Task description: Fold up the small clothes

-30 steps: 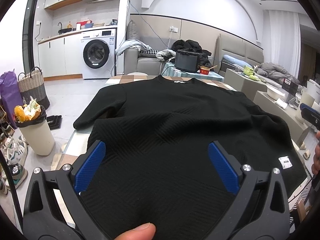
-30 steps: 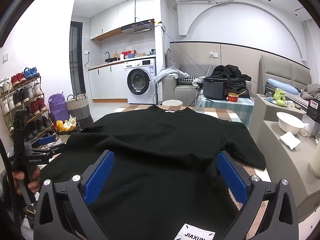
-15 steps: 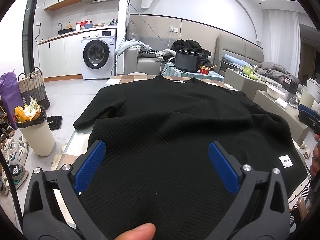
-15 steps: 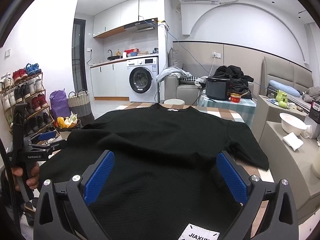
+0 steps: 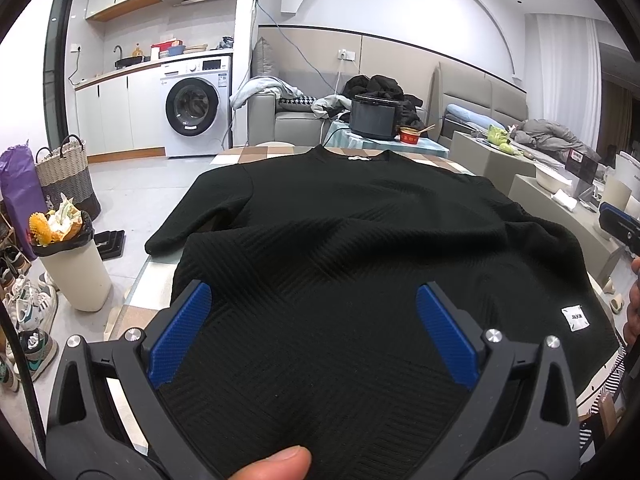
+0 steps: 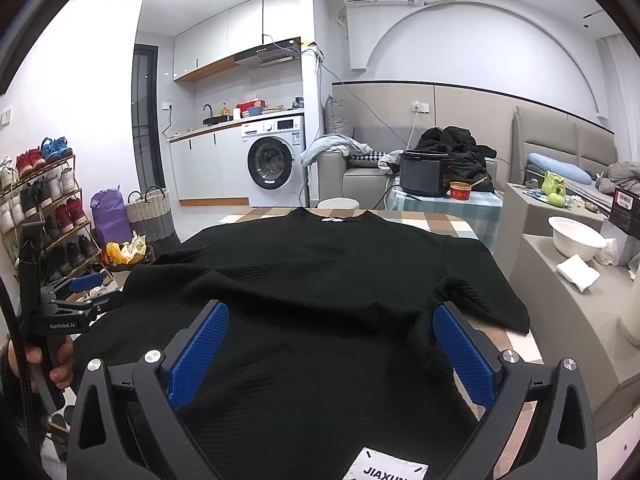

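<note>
Nearest the left camera, a fingertip [image 5: 276,460] showed at the bottom edge, below the left gripper [image 5: 312,332]. Its blue-padded fingers [image 5: 180,336] stood wide apart and held nothing, with the black ribbed knit sweater [image 5: 340,248] lying between and beyond them. A white square label [image 5: 575,319] sat on the sweater's hem, to the right of the right finger. The right gripper [image 6: 328,344] was likewise spread wide and empty, its blue pads [image 6: 464,352] flanking the same cloth; a white tag printed JIAXUN [image 6: 388,468] lay between the fingers at the near edge. Left of its left finger, a hand [image 6: 52,360] gripped the handle of the other gripper.

The sweater lay flat on a checked tabletop [image 6: 432,224], neckline away from both grippers, sleeves out to either side. Past the left finger stood a cream waste bin [image 5: 76,272] full of rubbish. Farther off, beyond the collar, were a dark cooker pot [image 6: 424,172] and a white washing machine [image 6: 276,160].
</note>
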